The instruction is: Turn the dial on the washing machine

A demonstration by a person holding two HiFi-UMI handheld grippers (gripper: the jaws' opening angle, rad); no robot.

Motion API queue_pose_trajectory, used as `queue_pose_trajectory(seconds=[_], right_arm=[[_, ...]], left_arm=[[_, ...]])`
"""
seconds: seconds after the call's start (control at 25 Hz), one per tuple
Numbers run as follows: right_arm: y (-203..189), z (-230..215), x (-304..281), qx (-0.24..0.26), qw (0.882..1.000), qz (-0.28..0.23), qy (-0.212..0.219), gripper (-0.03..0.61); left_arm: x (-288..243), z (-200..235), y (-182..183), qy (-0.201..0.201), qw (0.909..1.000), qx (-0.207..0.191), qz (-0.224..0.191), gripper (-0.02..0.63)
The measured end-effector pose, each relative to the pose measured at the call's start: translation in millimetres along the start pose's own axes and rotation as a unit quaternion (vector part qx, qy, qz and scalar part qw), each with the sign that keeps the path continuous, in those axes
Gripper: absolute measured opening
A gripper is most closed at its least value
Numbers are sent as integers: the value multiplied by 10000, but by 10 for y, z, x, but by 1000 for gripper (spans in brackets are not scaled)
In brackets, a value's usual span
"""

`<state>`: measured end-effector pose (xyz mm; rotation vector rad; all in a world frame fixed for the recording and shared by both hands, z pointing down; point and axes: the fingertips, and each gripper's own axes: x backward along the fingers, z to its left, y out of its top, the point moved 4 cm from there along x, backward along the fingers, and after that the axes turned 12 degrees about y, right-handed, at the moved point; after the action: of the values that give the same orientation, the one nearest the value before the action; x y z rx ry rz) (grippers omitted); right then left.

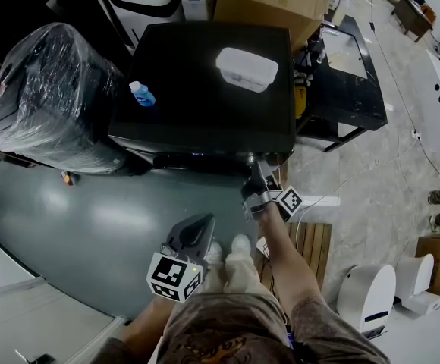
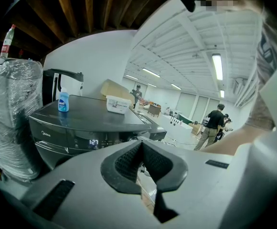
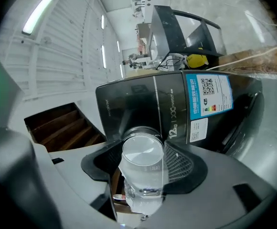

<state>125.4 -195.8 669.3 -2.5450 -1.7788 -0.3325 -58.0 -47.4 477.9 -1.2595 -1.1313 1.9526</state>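
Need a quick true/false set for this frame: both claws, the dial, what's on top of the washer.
1. The right claw is closed on the dial. True.
2. The left claw holds the blue bottle. False: it is shut on nothing, held low, away from the washer. The bottle stands on the washer's top.
3. A white box lies on the washer's top. True.
4. The washer's display is dark. False: lit digits show in the left gripper view.
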Motion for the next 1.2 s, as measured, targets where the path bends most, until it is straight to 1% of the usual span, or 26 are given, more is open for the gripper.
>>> queue_pose_trajectory(seconds=[0.16,0.32,0.48,0.64,0.8,0.88,0.96,1.08,1.2], right_arm=[[31,44,4,474,9986,125,-214,268],[-20,106,26,694,9964,402,-284,267],[-75,295,97,962,9924,679,-348,267],[-90,649,103,1171,9889,902,-146,268],[-105,1136,40,1527,9820,1095,191,267],[-136,1432,16,1765,9760,1222,359,267],[-179,1751,8,2084,9670,1368,525,267],[-303,2170,52,2711,9454,1639,771,267],[-450,2468,190,3032,9307,1845,886,267]], left_arm=[[0,11,-24,12,10000,29,20,-3],[0,27,-33,16,10000,45,16,-3],[10,16,14,-10,9999,107,-54,-3],[21,-6,129,-67,9997,130,-206,-3],[50,-34,276,-160,9990,148,-385,-3],[76,-54,383,-207,9984,183,-495,-3],[105,-72,515,-250,9975,238,-619,-3],[167,-75,683,-298,9961,283,-786,-3],[227,-93,785,-361,9948,303,-908,-3]])
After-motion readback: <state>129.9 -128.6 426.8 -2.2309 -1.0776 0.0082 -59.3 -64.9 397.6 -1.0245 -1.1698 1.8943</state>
